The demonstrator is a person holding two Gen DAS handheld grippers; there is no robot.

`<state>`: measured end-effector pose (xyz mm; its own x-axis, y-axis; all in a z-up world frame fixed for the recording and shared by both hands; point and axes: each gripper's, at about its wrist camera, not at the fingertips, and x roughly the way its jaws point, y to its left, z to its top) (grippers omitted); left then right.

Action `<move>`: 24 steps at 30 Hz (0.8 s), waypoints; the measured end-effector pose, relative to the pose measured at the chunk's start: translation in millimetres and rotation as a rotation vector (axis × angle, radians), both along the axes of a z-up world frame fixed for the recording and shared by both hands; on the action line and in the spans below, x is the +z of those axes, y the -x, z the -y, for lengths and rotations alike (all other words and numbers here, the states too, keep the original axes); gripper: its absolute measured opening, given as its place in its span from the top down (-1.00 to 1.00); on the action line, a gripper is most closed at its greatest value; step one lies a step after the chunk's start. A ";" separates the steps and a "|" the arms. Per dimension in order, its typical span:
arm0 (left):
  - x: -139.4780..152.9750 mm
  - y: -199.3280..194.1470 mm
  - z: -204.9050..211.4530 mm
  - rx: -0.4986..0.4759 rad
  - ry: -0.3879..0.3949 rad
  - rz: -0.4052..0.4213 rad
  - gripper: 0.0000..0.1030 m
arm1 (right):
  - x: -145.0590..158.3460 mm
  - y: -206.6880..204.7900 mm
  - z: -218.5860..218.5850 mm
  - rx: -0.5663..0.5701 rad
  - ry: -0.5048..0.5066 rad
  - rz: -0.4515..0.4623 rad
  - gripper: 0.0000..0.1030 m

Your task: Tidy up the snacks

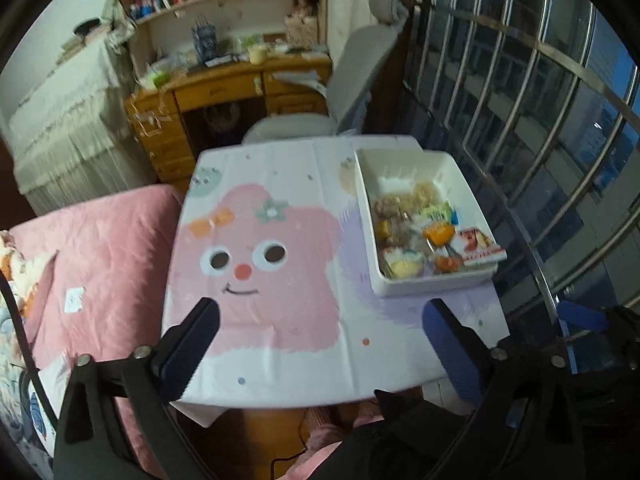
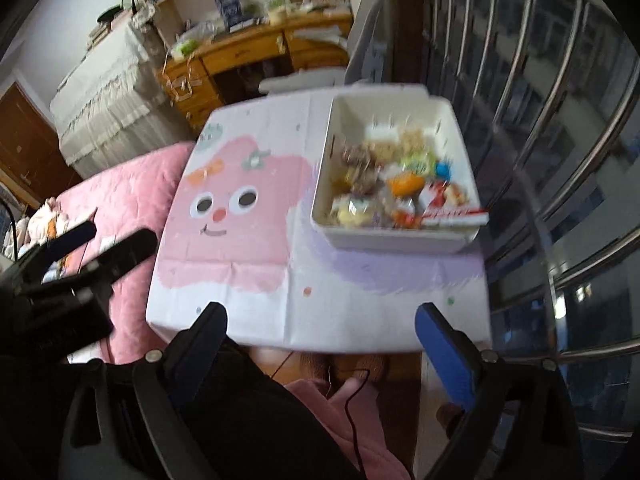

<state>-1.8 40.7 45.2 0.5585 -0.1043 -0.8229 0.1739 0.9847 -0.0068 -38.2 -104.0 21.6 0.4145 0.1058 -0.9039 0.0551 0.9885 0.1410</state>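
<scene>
Beyond both open tongs [image 1: 320, 312] | snacks [image 1: 424, 236] in box [image 1: 400, 292]

Left claw [image 1: 320, 308]: jaws wide apart, nothing between them, above the cartoon-print surface [image 1: 280, 340]. White bin [image 1: 400, 288] at the surface's right side, holding mixed wrapped snacks [image 1: 416, 236], blurred; red-and-white packet [image 1: 482, 246] apparently overlapping its rim.

Snacks [image 2: 394, 184] in white bin [image 2: 460, 136] motion-blurred, wrappers unreadable; lower ones buried.
</scene>
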 end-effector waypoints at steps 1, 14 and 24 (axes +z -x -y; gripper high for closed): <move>3.4 0.3 0.1 0.013 -0.006 0.016 -0.98 | 4.2 0.5 0.1 -0.004 0.004 0.018 -0.90; -19.8 -0.4 13.2 0.105 -0.065 -0.033 -0.98 | -0.2 -0.8 8.4 -0.021 0.003 0.071 -1.00; -28.5 -2.9 25.6 0.088 -0.061 -0.054 -0.98 | -10.4 -4.1 17.7 -0.018 0.007 0.011 -1.00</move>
<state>1.1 15.2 16.7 0.5180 -0.0053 -0.8554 0.0873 0.9951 0.0467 -34.1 -121.7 11.2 0.4263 0.0918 -0.8999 0.0713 0.9883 0.1347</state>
